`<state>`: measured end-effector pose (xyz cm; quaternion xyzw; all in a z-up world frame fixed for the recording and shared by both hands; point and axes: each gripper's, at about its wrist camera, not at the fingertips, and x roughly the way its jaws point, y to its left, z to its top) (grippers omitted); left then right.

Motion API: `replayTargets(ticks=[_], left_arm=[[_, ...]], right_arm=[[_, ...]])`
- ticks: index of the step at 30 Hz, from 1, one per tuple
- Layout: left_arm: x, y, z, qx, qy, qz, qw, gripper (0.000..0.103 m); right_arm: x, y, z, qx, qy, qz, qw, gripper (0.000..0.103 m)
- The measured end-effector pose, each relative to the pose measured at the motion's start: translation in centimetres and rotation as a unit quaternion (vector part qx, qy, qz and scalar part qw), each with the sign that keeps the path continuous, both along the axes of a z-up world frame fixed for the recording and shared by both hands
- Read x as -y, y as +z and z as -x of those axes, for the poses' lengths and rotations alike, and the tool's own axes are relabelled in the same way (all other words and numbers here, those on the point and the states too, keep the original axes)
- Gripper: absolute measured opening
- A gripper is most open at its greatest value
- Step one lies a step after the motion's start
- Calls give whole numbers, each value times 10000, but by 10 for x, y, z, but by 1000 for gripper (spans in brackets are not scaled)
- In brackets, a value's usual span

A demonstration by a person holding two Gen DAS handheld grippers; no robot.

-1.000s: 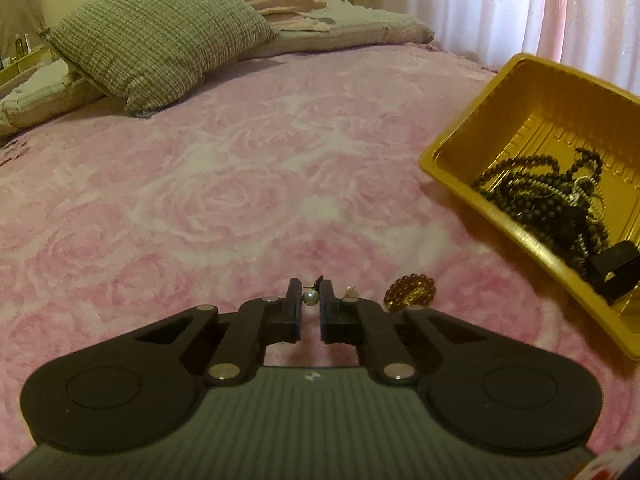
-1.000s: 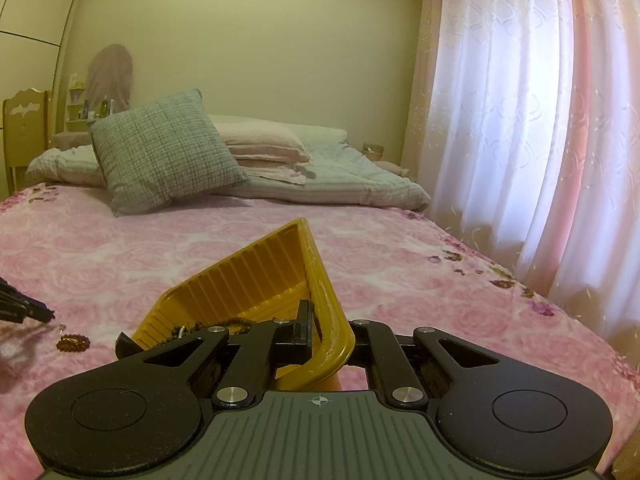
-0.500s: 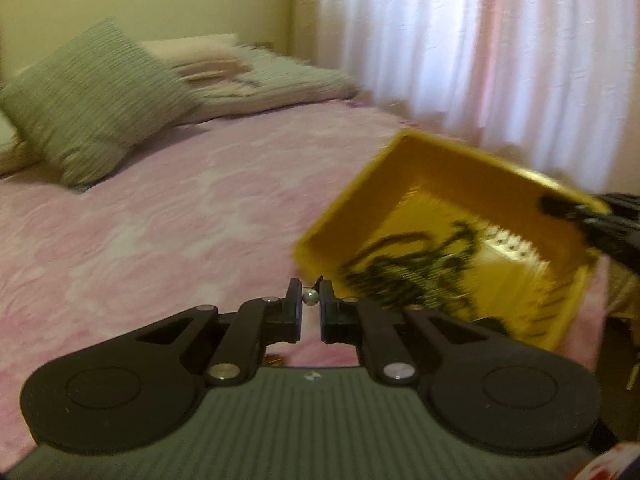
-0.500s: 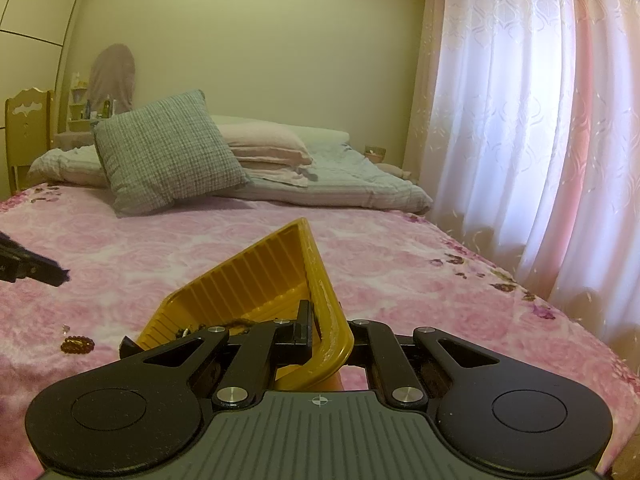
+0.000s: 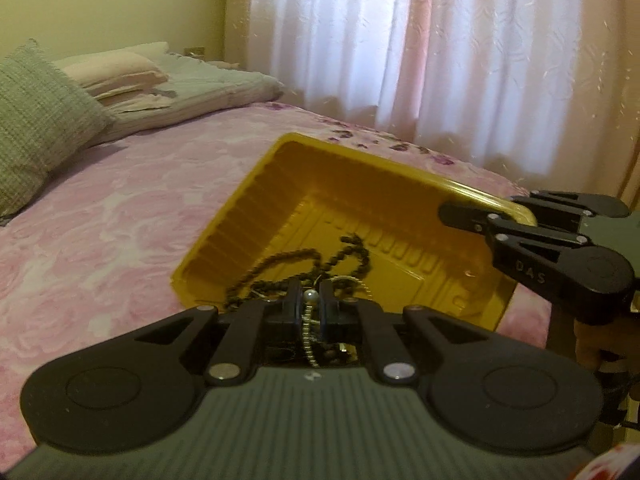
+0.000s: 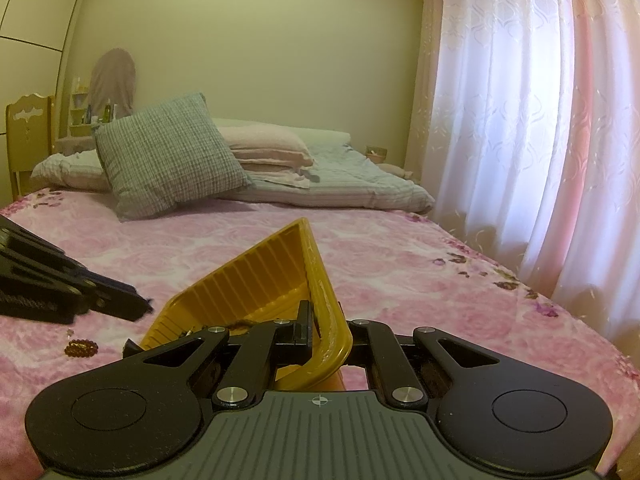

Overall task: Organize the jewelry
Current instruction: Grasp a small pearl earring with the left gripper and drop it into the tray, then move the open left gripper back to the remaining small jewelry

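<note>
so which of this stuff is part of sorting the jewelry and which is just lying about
Part of the job:
yellow tray
black bead necklace
pearl piece in the left gripper
gold brooch on the bedspread
right gripper, clamped on the tray rim

Just lying about:
checked cushion
folded blankets
curtain

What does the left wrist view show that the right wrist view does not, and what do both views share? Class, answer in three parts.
Only the left wrist view shows the tray's inside: dark bead necklaces lying there, and a small pearl piece pinched in the left tool.

Only the right wrist view shows a gold brooch lying on the bedspread beside the tray, plus a chair and shelf beyond the bed.

Both show the yellow tray, tipped up with its rim clamped in the right tool, the checked cushion, folded bedding and curtains.
</note>
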<state>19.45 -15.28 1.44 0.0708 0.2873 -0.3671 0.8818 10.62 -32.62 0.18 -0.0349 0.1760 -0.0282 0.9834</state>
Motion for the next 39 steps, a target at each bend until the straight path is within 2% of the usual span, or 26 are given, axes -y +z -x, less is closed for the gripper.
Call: replayTargets(ticks=[2,5,8,16,24,29,39], left_arm=[[5,-3,2,-19,-84,-26,10000,8],[8,-5,1,-54,-147,-12,9999,22],[-1,-5,-3,-34,7,2,10000,22],[-76,-4,-25,14,996,-10,9950,22],[-152,-6,-40,74,2021,-104,9793,22],[-170,-21,-39,-44,2158,-243,9761,22],[-154,-61,-42,-218,2072,-502,9768,22]], right_arm=[[0,0,0,0,-7,-13,10000,7],[1,0,0,-7,-19,-29,10000,7],[0,0,0,-12,-18,-37,10000,7],[0,0,1,-8,-40,-57,10000,7],[-1,0,1,-12,-45,-39,10000,7],[-1,0,1,-13,-41,-38,10000,7],[-1,0,2,-16,-54,-30,10000,7]])
